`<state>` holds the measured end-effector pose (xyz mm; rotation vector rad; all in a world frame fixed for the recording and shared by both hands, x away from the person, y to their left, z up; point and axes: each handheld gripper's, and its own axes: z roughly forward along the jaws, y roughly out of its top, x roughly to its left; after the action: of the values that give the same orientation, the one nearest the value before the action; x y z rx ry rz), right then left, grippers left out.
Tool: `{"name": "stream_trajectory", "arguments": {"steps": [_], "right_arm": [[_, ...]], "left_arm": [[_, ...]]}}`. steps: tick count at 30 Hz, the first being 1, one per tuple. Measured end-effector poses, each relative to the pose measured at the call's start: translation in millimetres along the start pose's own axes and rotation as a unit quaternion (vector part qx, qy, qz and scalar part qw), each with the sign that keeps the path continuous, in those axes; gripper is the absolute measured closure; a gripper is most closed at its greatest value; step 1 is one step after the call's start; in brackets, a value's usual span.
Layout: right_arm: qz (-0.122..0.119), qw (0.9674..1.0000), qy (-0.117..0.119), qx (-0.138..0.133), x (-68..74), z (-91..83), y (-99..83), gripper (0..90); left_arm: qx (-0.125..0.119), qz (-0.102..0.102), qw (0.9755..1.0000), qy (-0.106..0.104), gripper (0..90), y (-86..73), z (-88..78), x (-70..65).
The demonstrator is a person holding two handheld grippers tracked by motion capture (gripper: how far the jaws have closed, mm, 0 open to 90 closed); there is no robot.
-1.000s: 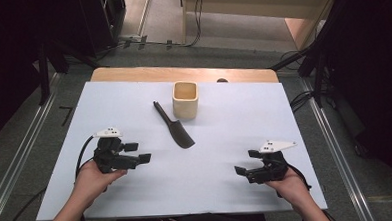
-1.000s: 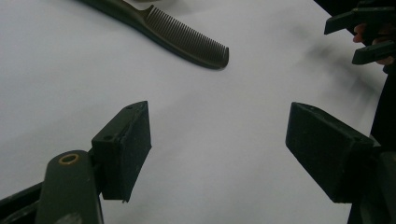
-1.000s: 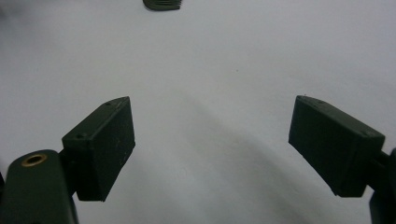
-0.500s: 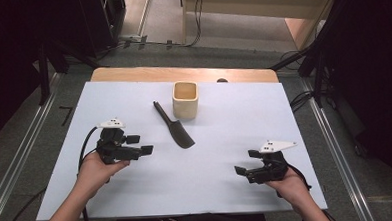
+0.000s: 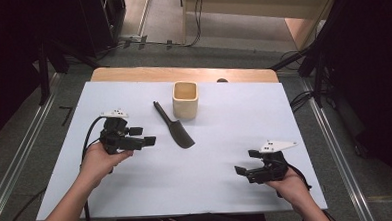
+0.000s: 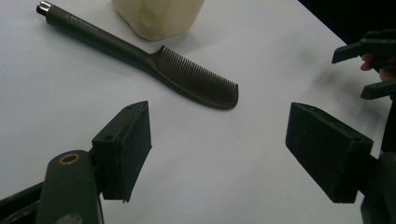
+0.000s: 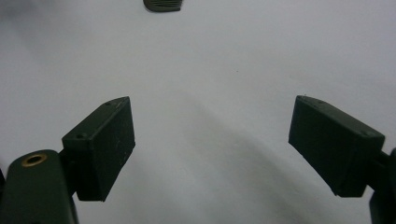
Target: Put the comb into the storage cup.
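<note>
My right claw (image 5: 248, 172) rests low at the near right of the sheet (image 5: 227, 189), jaws spread wide and empty; held back here, it leaves the centre free. My left claw (image 5: 144, 141) hovers at mid left, jaws equally wide and empty, aimed toward the comb (image 5: 174, 126); I judge the wide gap is set to straddle the comb on approach. In the left gripper view the comb (image 6: 154, 63) lies flat just beyond my jaws, teeth end nearest, handle running away past the cup (image 6: 159, 16). The cup (image 5: 185, 98) stands upright just beyond the comb, mouth open; I judge it the likely place for the comb
</note>
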<state>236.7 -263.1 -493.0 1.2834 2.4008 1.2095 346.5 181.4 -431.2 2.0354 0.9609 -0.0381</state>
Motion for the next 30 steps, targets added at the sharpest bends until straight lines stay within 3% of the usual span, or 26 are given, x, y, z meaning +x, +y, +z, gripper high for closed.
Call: {"name": "stream_trajectory", "arguments": {"steps": [30], "right_arm": [[0.000, 0.9999, 0.000, -0.010, 3.3, -3.5, -2.4, 12.9]], "left_arm": [[-0.010, -0.003, 0.9999, 0.010, 25.8, 44.1, 12.7, 20.2]]}}
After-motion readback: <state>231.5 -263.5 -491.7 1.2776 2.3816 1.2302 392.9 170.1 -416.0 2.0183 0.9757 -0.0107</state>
